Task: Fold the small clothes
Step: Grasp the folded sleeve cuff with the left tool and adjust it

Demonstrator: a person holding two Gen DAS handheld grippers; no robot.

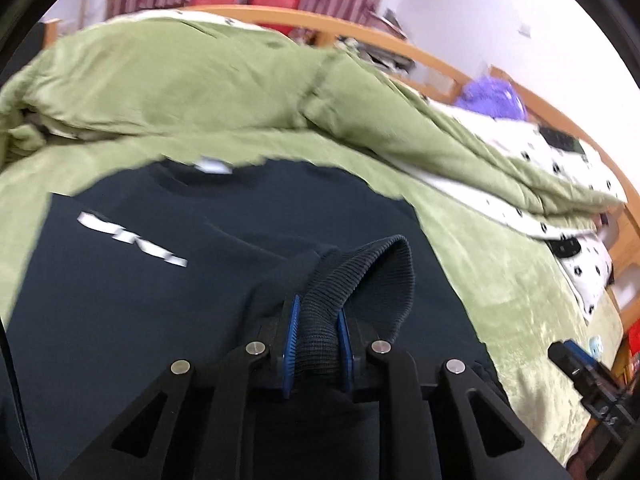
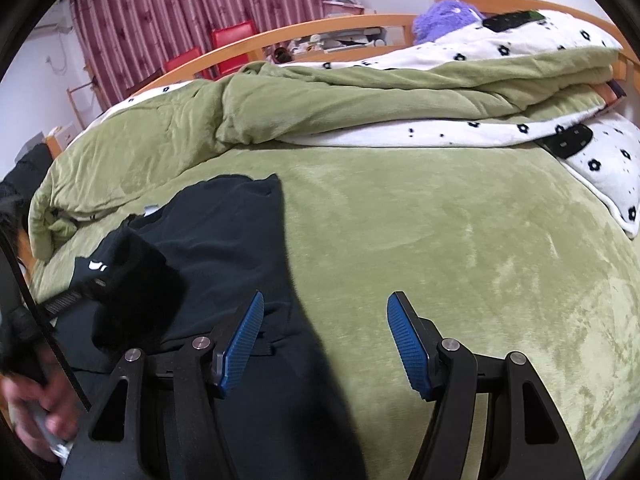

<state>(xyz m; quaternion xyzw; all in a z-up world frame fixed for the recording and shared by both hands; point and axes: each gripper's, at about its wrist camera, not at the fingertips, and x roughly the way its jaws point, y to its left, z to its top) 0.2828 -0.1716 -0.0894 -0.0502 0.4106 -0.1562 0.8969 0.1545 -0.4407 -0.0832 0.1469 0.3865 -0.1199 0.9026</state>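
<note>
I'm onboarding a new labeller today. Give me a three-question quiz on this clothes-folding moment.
1. True or false: the left tool is clamped on the sweatshirt's ribbed cuff.
2. What is between the right tool's fingers? A) a sleeve B) nothing C) a pillow
3. Fill in: the dark sweatshirt lies on a ____ blanket.

Key: 1 true; 2 B; 3 green
</note>
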